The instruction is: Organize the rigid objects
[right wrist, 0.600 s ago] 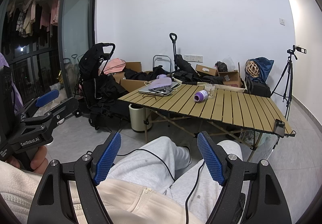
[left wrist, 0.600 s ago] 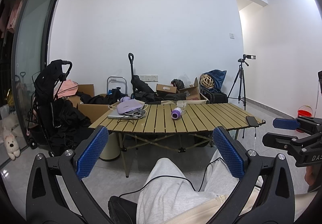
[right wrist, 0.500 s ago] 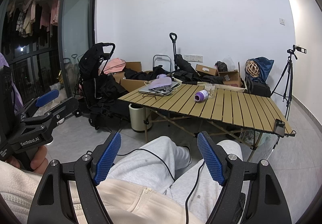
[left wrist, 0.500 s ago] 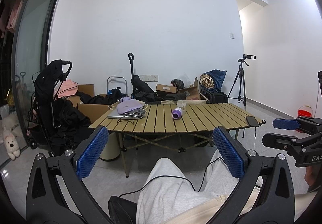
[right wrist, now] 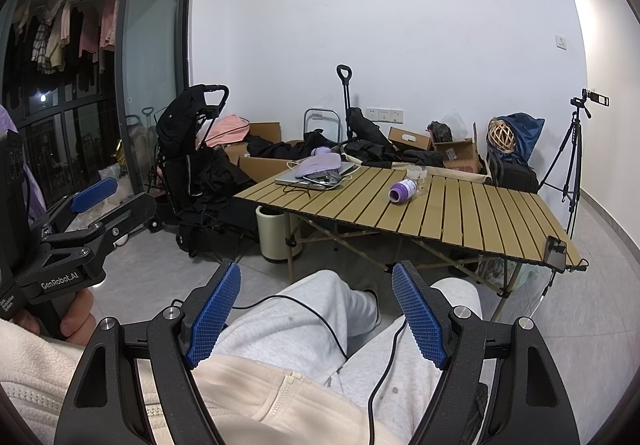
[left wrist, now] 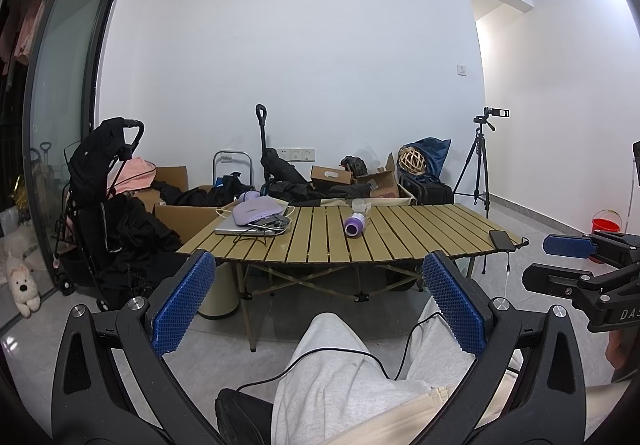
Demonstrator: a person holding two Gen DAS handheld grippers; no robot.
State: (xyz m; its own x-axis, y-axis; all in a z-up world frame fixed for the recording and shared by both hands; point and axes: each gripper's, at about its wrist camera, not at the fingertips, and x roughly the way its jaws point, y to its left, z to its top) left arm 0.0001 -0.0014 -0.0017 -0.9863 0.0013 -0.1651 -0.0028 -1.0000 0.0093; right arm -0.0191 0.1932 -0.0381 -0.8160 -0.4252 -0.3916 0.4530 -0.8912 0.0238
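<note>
Purple bottle lies on its side mid-table, its long axis probably pointing away from the seated person, well ahead of both released, empty grippers, left and right; neither clearly nearer

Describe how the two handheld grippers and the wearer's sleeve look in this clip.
Both the left gripper and the right gripper have matte black frames with silver bolts. Their fingers carry blue pads with a diamond-grid texture. White "GenRobot.AI" lettering marks the left one's side. The sleeve is cream fleece.
</note>
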